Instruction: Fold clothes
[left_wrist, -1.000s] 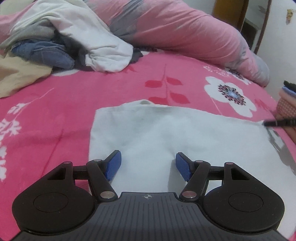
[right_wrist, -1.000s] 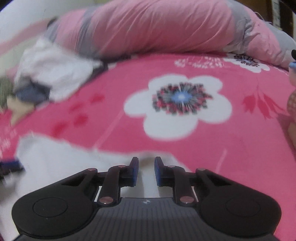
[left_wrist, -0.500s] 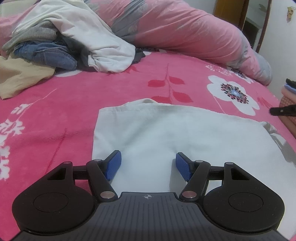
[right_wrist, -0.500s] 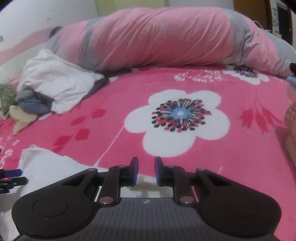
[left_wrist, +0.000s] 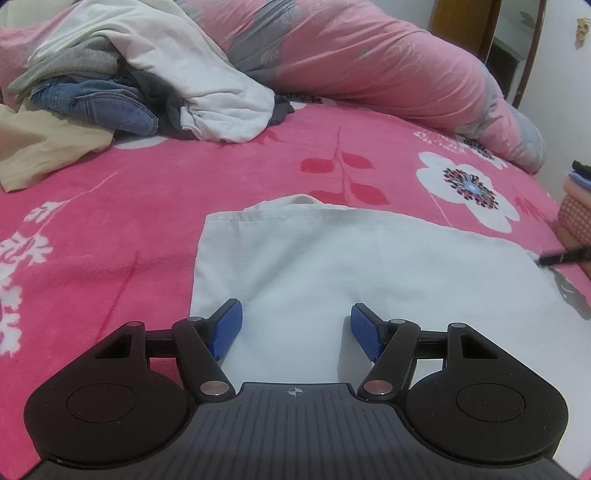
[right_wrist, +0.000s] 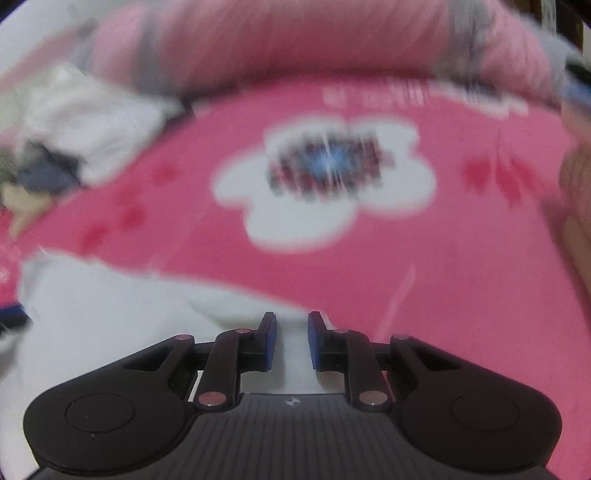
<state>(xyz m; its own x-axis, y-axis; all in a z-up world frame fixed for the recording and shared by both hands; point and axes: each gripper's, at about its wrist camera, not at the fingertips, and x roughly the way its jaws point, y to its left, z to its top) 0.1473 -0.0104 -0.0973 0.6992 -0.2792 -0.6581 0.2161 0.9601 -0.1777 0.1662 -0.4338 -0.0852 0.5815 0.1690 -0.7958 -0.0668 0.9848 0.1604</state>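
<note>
Right gripper (right_wrist: 291, 341), jaws narrow with white cloth showing in the gap and grip unclear, has swung back to the white garment's (left_wrist: 369, 280) far corner after a brief lift. Left gripper (left_wrist: 295, 332) stays wide above the near edge, holding nothing. Garment lies flat on the pink bedspread (left_wrist: 110, 221); next fold looks imminent.
</note>
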